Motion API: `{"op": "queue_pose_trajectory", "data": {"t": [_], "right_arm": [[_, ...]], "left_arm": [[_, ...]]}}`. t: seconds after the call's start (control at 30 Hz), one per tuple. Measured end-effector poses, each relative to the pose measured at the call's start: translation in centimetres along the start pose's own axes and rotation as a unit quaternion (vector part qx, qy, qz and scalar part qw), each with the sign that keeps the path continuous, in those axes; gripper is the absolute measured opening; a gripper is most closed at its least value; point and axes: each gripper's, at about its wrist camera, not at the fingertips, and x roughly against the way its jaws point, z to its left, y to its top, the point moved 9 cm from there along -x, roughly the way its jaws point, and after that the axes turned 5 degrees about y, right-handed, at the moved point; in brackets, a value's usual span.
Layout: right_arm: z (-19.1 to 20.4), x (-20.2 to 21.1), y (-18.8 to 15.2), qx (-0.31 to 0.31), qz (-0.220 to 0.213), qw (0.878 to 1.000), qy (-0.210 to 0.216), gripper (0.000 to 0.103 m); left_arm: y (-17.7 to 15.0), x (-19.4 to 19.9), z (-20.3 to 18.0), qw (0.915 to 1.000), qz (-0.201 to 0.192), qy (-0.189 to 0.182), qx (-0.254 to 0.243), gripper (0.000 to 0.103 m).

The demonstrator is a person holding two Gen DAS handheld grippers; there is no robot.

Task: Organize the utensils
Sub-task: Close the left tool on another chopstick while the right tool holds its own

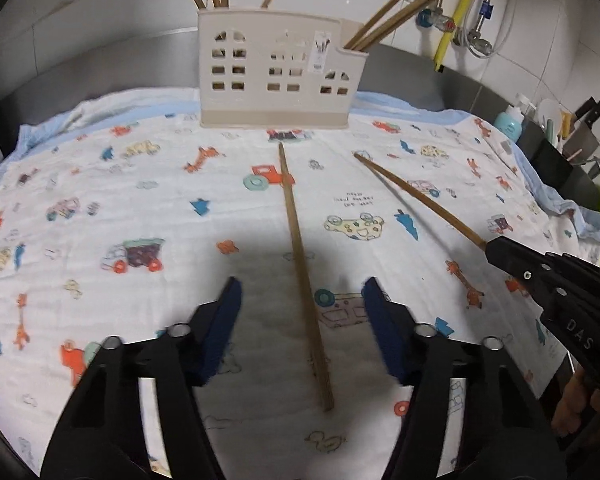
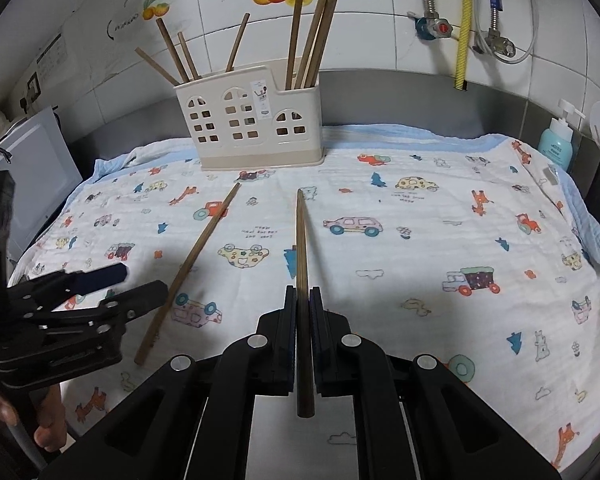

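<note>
A white tiled wall with pipes and a yellow hose [image 2: 463,24] backs a metal surface [image 2: 420,92] spread with a white cloth [image 2: 420,248] printed with cartoon cars and animals. At the far left stands a white appliance [image 2: 32,168]. The left gripper [image 1: 300,312] hovers low over the near part of the cloth with its jaws apart, and a wooden chopstick [image 1: 300,248] lies flat on the cloth between them, untouched by the blue pads [image 1: 224,320]; it runs from near the gripper away toward the holder. That beige utensil holder [image 2: 252,128], shaped like a little house with window cut-outs, stands upright at the far edge of the cloth, with several chopsticks [image 2: 312,36] leaning out of its compartments. To the right, the right gripper [image 2: 303,304] has its jaws pressed together on a second chopstick [image 2: 301,240], which points forward toward the holder, its far tip above the cloth. At the far right a teal pump bottle [image 2: 556,140] sits against the wall.
</note>
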Motion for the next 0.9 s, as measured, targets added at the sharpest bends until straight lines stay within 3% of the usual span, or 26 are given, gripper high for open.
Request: {"op": "queue_pose_trajectory", "data": {"t": [0.27, 0.63, 0.77, 0.9], "right_arm": [[-0.2, 0.0, 0.0, 0.002, -0.001, 1.000, 0.004, 0.006], [-0.4, 0.0, 0.3, 0.007, -0.001, 1.000, 0.002, 0.006], [-0.2, 0.3, 0.6, 0.011, -0.004, 1.000, 0.000, 0.006], [0.1, 0.8, 1.0, 0.017, -0.010, 1.000, -0.003, 0.006]], "left_arm": [[-0.3, -1.5, -0.7, 0.9997, 0.020, -0.015, 0.004, 0.016], [-0.7, -2.5, -0.3, 0.9993, 0.033, 0.004, 0.015, 0.016], [-0.5, -2.7, -0.1, 0.9987, 0.042, 0.022, 0.017, 0.008], [-0.2, -2.8, 0.4, 0.9979, 0.056, 0.010, 0.032, 0.006]]}}
